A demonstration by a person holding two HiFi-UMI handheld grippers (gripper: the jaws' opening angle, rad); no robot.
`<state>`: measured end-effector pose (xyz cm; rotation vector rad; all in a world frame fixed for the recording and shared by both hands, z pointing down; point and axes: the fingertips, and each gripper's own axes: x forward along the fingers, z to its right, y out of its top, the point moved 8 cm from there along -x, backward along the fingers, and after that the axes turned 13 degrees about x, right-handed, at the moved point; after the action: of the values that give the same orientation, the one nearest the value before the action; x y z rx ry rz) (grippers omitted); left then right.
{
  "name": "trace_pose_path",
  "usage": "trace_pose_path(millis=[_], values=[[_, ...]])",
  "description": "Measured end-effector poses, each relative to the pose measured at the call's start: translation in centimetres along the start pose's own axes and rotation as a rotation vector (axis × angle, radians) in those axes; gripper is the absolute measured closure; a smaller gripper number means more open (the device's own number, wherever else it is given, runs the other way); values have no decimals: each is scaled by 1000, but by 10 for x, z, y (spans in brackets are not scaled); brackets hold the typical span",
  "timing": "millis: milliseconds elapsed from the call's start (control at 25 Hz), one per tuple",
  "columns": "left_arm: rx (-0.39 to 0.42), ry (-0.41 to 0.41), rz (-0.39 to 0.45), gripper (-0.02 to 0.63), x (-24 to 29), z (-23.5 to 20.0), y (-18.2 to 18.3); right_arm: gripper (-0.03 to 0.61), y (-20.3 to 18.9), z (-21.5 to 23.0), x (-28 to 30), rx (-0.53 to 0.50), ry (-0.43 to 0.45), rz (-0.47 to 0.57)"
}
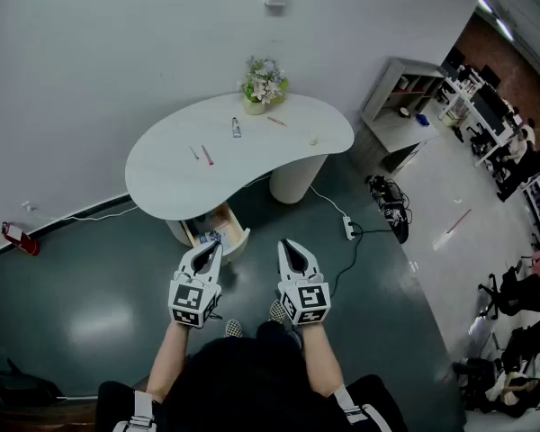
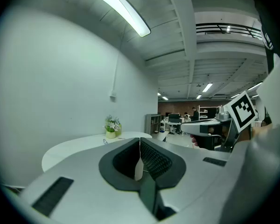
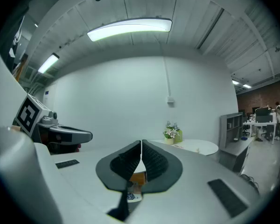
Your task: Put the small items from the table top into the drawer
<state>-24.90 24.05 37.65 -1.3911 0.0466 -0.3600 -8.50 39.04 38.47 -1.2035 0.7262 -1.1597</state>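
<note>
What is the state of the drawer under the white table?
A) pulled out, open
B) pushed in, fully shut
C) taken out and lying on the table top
A: in the head view the drawer sticks out from under the table, and its inside shows.

- Table (image 1: pixel 162 165): white top, white pedestal.
- Drawer (image 1: pixel 227 234): light wood tone inside.
- Flower pot (image 1: pixel 264 83): pale yellow-green, with white and pinkish blooms and green leaves.
- Pen (image 1: pixel 207 155) on the table: red.
- Left gripper (image 1: pixel 218 245) and right gripper (image 1: pixel 283 243): pale grey shells; the marker cubes carry black-and-white square patterns.
- Pads (image 2: pixel 154 160): black, ribbed.
- Floor (image 1: pixel 90 286): dark teal-grey, glossy.
- Wall (image 1: pixel 90 52): plain white.
- Sleeves (image 1: pixel 355 414): black with white stripes.
</note>
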Motion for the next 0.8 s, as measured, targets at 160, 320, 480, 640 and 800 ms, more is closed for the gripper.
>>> trace_pose_path(millis=[160, 320, 480, 640, 800], values=[[-1, -1, -5, 594, -3, -1, -5, 546, -1, -3, 0, 3, 6, -6], [-1, 4, -5, 594, -6, -2, -8, 546, -2, -5, 0, 23, 15, -4], [-3, 14, -1, 594, -12, -5, -7, 546, -2, -11, 0, 35, 34, 1], [-8, 31, 5, 594, -16, -10, -4, 546, -1, -17, 4, 24, 53, -16], [-7, 51, -4, 594, -22, -19, -7, 546, -4, -25, 10, 37, 83, -32]])
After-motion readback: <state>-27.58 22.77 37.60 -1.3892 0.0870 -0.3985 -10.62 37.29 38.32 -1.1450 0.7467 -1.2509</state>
